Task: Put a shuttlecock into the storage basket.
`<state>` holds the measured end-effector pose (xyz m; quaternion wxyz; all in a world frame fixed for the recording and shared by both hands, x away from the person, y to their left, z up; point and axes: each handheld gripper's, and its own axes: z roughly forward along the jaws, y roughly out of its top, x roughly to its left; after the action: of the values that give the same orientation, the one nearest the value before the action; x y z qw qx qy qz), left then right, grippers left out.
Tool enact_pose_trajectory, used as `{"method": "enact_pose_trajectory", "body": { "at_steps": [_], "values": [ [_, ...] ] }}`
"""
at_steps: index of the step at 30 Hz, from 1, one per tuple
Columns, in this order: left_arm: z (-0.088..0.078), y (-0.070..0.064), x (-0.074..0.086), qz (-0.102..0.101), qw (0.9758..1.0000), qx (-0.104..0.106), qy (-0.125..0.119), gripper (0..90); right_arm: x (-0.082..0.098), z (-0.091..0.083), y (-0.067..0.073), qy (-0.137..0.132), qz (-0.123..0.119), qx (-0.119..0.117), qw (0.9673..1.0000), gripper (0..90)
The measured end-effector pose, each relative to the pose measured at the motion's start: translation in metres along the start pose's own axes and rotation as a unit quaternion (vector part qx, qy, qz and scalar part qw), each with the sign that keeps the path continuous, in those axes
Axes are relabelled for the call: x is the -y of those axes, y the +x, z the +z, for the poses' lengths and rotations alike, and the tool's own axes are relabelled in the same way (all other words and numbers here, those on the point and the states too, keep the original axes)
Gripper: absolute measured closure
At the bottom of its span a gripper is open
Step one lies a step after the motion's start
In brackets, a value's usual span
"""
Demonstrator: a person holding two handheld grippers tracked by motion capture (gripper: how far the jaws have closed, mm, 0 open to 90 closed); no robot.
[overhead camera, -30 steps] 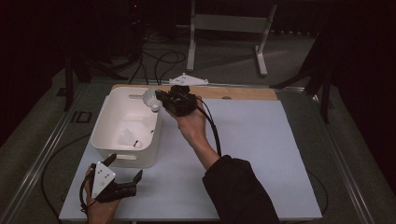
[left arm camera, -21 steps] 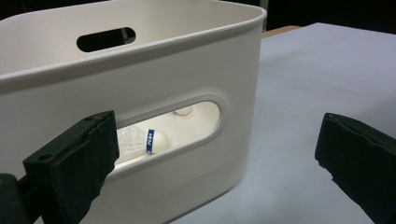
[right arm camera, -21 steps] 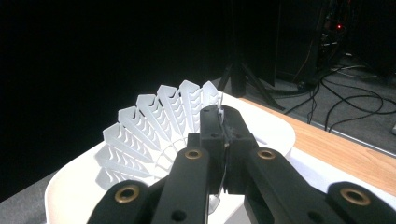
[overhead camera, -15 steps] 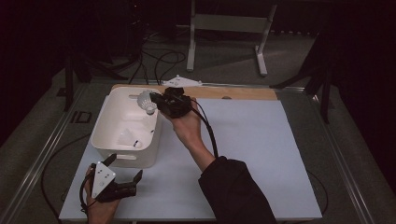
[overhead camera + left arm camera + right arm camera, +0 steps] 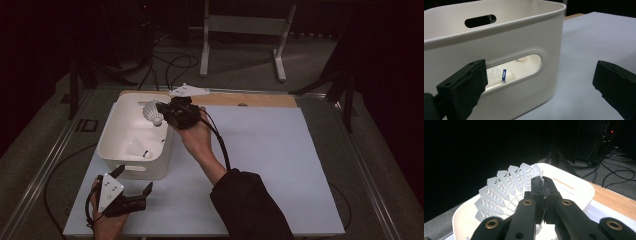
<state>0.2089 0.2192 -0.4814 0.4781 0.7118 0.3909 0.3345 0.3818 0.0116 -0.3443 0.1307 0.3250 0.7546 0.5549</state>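
A white plastic shuttlecock (image 5: 151, 114) hangs over the far right corner of a white bin (image 5: 107, 135). My right gripper (image 5: 162, 112) is shut on its skirt. In the right gripper view the jaws meet on the feathered skirt (image 5: 506, 187), with my right gripper (image 5: 544, 187) above the bin's rim (image 5: 579, 187). Another shuttlecock (image 5: 134, 149) lies inside the bin and shows through the handle slot (image 5: 499, 76). My left gripper (image 5: 132, 181) rests open by the bin's near wall (image 5: 524, 32), nothing between its jaws (image 5: 536, 85).
The bin stands on a white sheet (image 5: 280, 160) that covers the table. A wooden strip (image 5: 250, 99) runs along the far edge, with a white three-cornered plate (image 5: 189, 91) on it. A metal stand (image 5: 245, 30) and cables lie on the floor beyond.
My right hand has shifted slightly left with the shuttlecock, further over the bin. The left gripper has stayed put.
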Motion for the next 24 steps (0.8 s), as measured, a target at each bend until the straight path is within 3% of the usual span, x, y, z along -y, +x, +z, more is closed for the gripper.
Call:
{"method": "enact_pose_trajectory", "body": {
  "at_steps": [24],
  "values": [
    [0.001, 0.0, 0.0, 0.0, 1.0, 0.001, 0.0, 0.2, 0.011, 0.011, 0.007, 0.018, -0.005, -0.005, 0.9998, 88.4]
  ]
}}
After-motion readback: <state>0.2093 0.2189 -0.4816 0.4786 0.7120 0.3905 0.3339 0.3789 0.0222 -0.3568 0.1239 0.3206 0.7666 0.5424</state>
